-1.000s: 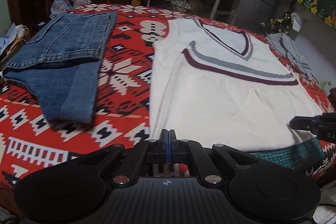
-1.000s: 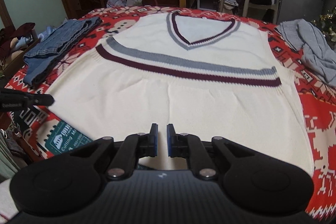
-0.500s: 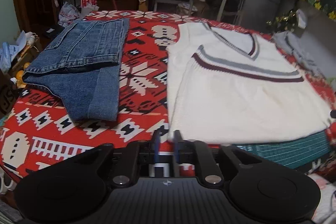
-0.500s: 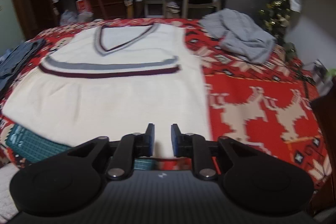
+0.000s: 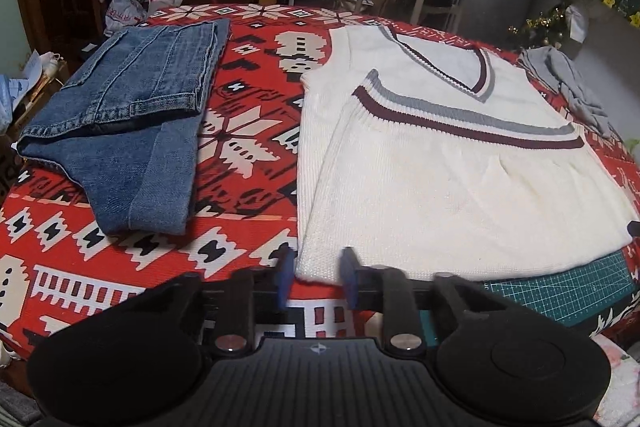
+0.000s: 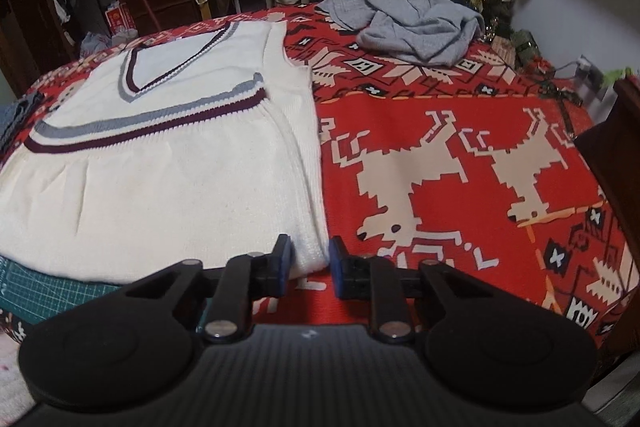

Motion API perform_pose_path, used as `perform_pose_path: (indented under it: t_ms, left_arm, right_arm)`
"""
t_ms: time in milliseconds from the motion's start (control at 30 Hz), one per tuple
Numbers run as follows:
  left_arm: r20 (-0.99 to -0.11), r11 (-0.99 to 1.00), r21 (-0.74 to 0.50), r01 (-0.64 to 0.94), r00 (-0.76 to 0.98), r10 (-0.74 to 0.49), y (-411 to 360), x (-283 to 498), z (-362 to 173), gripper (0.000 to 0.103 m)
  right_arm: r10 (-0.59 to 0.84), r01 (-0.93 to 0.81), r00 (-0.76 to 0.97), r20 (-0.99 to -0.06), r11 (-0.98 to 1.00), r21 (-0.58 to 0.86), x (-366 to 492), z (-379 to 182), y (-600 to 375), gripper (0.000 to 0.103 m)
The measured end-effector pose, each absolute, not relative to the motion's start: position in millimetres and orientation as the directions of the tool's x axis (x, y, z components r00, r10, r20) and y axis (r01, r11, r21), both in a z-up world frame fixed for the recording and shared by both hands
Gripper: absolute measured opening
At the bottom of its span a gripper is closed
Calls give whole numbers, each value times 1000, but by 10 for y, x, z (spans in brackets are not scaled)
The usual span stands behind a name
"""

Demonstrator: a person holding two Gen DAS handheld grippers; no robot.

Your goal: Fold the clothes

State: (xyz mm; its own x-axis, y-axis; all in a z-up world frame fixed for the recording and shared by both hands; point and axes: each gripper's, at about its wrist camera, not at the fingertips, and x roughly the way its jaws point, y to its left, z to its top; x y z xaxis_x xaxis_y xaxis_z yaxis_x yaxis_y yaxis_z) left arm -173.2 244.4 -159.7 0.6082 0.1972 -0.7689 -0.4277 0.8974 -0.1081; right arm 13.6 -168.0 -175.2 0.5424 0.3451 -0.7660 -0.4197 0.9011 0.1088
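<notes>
A cream knit vest (image 5: 448, 179) with maroon and grey stripes lies flat on the red patterned cloth, its hem folded up to the chest. My left gripper (image 5: 316, 277) stands open, its blue pads on either side of the vest's near left corner. In the right wrist view the same vest (image 6: 160, 179) fills the left half, and my right gripper (image 6: 310, 263) is open around its near right corner. Neither pair of jaws has closed on the fabric.
Folded blue jeans (image 5: 124, 123) lie left of the vest. A crumpled grey garment (image 6: 404, 19) sits at the far right of the table. A green cutting mat (image 5: 560, 291) pokes out under the vest's near edge. Chair and cluttered shelves stand behind.
Both grippers have opened wider and moved apart to the vest's two near corners: the left swung to the left corner, the right to the right corner.
</notes>
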Motion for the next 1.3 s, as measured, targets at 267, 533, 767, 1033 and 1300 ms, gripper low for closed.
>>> perform_pose_path:
  t_ms: [267, 533, 767, 1033, 1300]
  left_arm:
    - [-739, 906, -28, -423, 619, 267, 2324, -1811, -1472, 8]
    - [-777, 914, -31, -403, 585, 232, 2318, -1959, -1524, 8]
    - [-760, 904, -17, -426, 593, 265, 2318, -2057, -1460, 13]
    - [-726, 908, -59, -415, 642, 246, 2309, -2010, -1226, 13]
    - [-744, 934, -86, -346, 646, 171, 1892, -1466, -1283, 19]
  right_arm:
    - [352, -380, 544, -762, 913, 150, 36, -1623, -1791, 8]
    - [361, -396, 523, -772, 905, 155, -233, -1528, -1947, 8]
    - [332, -390, 535, -777, 913, 122, -272, -1590, -2001, 8]
    - [352, -422, 615, -706, 903, 83, -260, -1234, -1691, 10]
    - [394, -540, 626, -673, 842, -9, -389, -1320, -746, 25]
